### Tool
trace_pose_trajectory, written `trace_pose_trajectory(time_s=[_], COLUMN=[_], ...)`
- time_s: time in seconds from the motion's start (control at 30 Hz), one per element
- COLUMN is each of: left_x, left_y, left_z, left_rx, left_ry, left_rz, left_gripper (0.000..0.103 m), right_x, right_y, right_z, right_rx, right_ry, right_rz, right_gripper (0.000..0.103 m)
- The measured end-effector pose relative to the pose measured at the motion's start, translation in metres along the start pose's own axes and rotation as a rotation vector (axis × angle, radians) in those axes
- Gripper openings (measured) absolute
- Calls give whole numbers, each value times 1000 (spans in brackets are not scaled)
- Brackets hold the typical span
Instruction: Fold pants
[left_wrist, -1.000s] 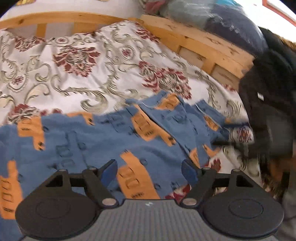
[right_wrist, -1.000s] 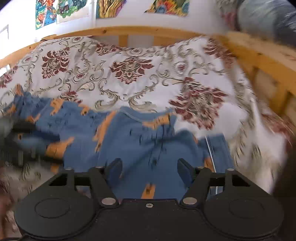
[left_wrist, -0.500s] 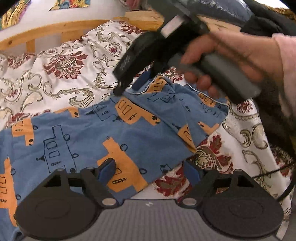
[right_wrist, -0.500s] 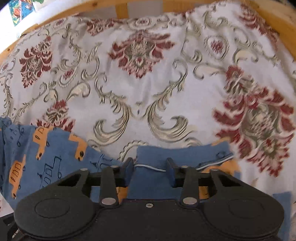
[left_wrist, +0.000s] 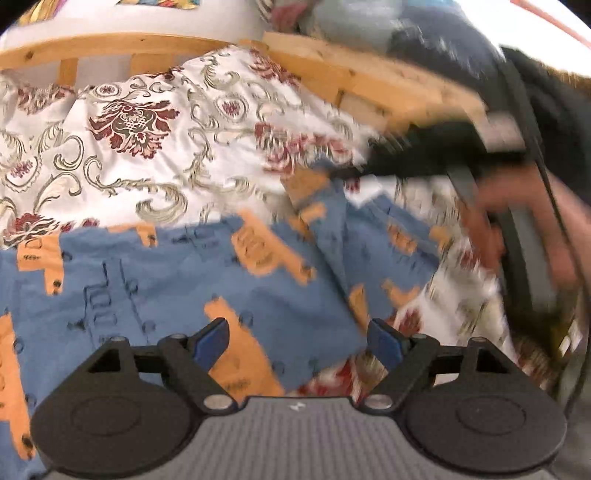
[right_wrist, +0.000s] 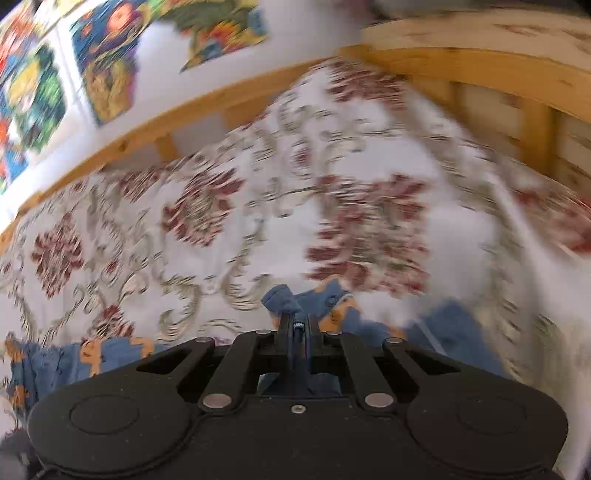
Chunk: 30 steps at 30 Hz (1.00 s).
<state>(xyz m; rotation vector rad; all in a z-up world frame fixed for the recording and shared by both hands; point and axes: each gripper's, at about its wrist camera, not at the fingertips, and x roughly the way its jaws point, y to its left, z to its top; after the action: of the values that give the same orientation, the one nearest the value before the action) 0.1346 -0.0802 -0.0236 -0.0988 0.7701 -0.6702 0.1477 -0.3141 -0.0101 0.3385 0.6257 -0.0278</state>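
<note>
Two grippers work over blue pants (left_wrist: 229, 280) printed with orange trucks, which lie spread across a floral bedcover (left_wrist: 140, 147) on a wooden bed (left_wrist: 354, 81).

The right gripper (right_wrist: 295, 326) has just been closing, and its jaws now pinch a bunched fold of the blue cloth, most likely the waistband edge, where a pale cord shows between the fingers. Its view is blurred. This grip probably serves to lift that edge so it can be carried over the rest of the garment.

The left gripper (left_wrist: 297, 345) hovers just above the near edge of the pants with its jaws spread wide and nothing between its blue pads (left_wrist: 212, 339). It seems placed there to take a second hold, so the cloth can be folded evenly rather than dragged from one corner.

At the right of the left view, a blurred hand (left_wrist: 524, 221) holds the other tool's handle. The fold itself looks barely begun.
</note>
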Motion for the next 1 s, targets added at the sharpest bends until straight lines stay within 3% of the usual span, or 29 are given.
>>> trace_pose_trajectory(time_s=[0.2,0.43,0.5,0.53,0.57,0.6,0.63,0.73,1.0], left_x=[40,143,164,173,183,190,194,199,194], left_y=[12,8,-1,-5,-10,-13,-14,-22,-79], left_z=[69,148,160,163,165,165,164,165,179], left_rx=[-124,-282,-298,-294,-287,-291,-301,-294,-266], left_ry=[15,240,294,327,379,417,439,441,452], left_rz=[-96,-181,-152,-125,-89,-56,-33,-3,-60], left_gripper=[86,79,73,56,25,10,5,4,3], right_x=[-22,-23,-25,-26,-28,-30,-33,-46,-90], right_y=[-35,-41,-41,-42,-42,-43,-43,-42,-47], right_z=[-32,-47,-49,-50,-51,-53,-55,-59,-82], right_rx=[67,54,43,47,54,60,73,100,218], right_ry=[-61,-101,-112,-116,-122,-127,-134,-167,-267], right_rz=[-38,-12,-9,-8,-10,-11,-17,-36,-173], right_gripper=[6,6,6,6,6,6,6,6,6])
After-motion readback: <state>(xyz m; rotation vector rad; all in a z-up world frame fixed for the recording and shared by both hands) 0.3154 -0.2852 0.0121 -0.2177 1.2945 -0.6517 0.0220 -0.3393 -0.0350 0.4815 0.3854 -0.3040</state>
